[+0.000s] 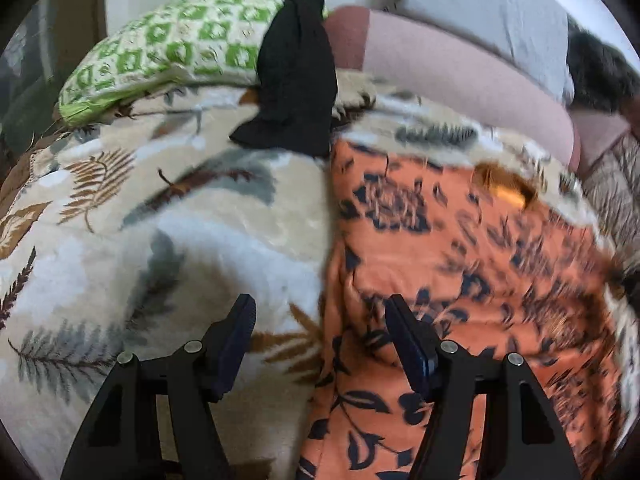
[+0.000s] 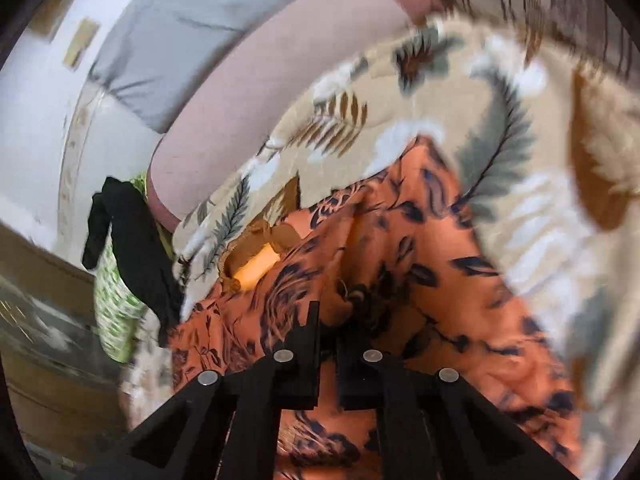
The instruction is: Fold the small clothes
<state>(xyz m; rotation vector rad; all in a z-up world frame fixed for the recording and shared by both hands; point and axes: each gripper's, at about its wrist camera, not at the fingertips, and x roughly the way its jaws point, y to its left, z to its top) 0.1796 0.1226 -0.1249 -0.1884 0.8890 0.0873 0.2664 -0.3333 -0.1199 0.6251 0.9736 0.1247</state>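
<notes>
The left claw (image 1: 320,320) is open, with nothing between its fingers. The edge of an orange flowery cloth (image 1: 460,264) lies just under it, on a leafy blanket (image 1: 152,216). Far ahead, a black garment (image 1: 296,72) drapes over a green pillow (image 1: 176,48).

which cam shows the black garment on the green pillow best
Left wrist view: the black garment sits near top centre, draped over the green patterned pillow onto the blanket. The right wrist view shows it small and blurred at the left edge.
</notes>
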